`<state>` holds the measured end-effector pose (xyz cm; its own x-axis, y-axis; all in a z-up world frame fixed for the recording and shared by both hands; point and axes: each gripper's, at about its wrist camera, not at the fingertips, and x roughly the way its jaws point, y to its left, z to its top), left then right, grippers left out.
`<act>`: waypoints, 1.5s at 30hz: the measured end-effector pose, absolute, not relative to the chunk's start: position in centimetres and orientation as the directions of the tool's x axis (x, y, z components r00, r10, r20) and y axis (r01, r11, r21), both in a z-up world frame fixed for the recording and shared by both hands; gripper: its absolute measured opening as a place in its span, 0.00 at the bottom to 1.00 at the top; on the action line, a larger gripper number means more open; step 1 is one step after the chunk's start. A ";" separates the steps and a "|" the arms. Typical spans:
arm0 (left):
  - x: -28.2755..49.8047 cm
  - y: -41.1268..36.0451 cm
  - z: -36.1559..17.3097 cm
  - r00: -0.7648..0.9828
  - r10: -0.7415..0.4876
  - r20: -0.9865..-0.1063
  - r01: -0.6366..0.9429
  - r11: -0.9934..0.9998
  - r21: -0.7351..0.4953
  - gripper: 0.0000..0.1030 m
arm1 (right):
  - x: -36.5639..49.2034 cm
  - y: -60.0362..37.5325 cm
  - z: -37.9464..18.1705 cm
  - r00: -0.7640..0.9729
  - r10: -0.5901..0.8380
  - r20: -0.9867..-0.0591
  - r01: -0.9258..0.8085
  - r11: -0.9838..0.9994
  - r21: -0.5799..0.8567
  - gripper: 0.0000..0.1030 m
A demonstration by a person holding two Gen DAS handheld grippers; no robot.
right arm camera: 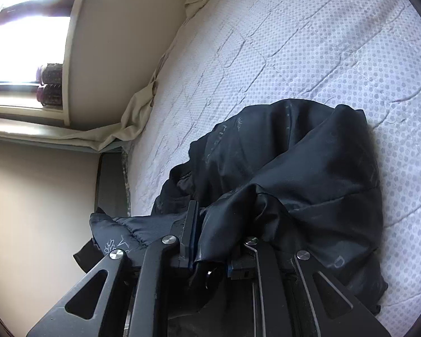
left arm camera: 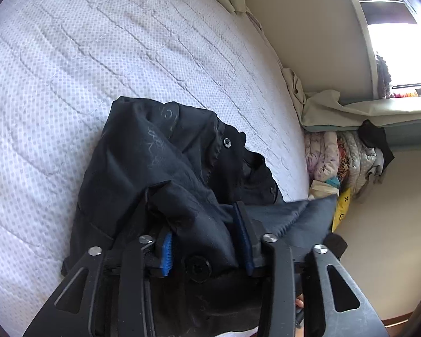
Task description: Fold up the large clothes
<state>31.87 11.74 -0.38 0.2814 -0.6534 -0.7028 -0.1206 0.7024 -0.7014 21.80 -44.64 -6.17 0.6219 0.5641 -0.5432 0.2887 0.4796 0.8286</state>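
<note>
Jacket: my black jacket [left arm camera: 160, 174] lies bunched on the mattress [left arm camera: 98, 56], near its edge, w/ a good part draped back over both my grippers. Shiny lining faces up; faint grey print shows on it.
Jacket, right view: same black jacket [right arm camera: 294, 163] rises in a rumpled mound, folds running toward my fingers.
Snap: one round metal snap [left arm camera: 227, 141] shows on a flap near the top of the heap.
Button: a dark round button [left arm camera: 198, 264] sits low btwn my left fingers.
Left gripper: my left gripper [left arm camera: 207, 241] has its blue pads [left arm camera: 165, 255] set apart w/ a thick wad of jacket fabric filling the gap, so I'm pinching the cloth.
Right gripper: my right gripper [right arm camera: 213, 241] has fingers closer together, a fold of lining clamped btwn them; right finger mostly hidden under fabric.
Mattress: white quilted, dotted pattern, wrinkled seams; the mattress [right arm camera: 308, 42] fills most of the right view too.
Sheet: a beige sheet [left arm camera: 331, 106] is crumpled along the mattress edge by the wall [left arm camera: 308, 28].
Clothes pile: folded clothes [left arm camera: 345, 157], patterned & pale, stacked beside the bed under a ledge.
Window: bright window [right arm camera: 28, 47], blown out; dark cylinders [right arm camera: 50, 84] on the sill, can't tell what they are.
</note>
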 end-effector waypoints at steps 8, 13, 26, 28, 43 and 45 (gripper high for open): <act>30.6 12.4 2.9 0.379 -0.639 -0.670 -0.080 0.698 -0.711 0.80 | 21.3 -46.1 -6.0 0.654 0.558 -0.510 0.311 0.417 0.854 0.34; 29.3 12.6 5.8 0.522 -0.447 -0.727 -0.042 0.837 -0.545 0.83 | 19.8 -47.5 -5.3 0.708 0.541 -0.455 0.311 0.339 0.888 0.51; 21.7 -1.2 9.5 0.662 -0.307 -0.684 0.369 0.928 -0.059 0.83 | 15.4 -38.9 7.2 0.799 0.117 -0.590 0.129 0.925 0.359 0.58; 22.3 -3.0 7.6 0.654 -0.229 -0.721 0.357 0.933 0.028 0.83 | 15.8 -35.6 6.5 0.777 0.062 -0.626 0.091 0.973 0.210 0.49; 29.1 6.2 -2.9 0.450 0.034 -0.892 0.025 0.998 0.050 0.83 | 20.9 -36.5 -4.6 0.547 -0.084 -0.833 0.147 0.989 -0.003 0.23; 28.9 6.3 -3.4 0.455 0.045 -0.890 0.024 0.998 0.063 0.85 | 21.0 -36.8 -5.4 0.533 -0.080 -0.842 0.148 0.989 -0.001 0.22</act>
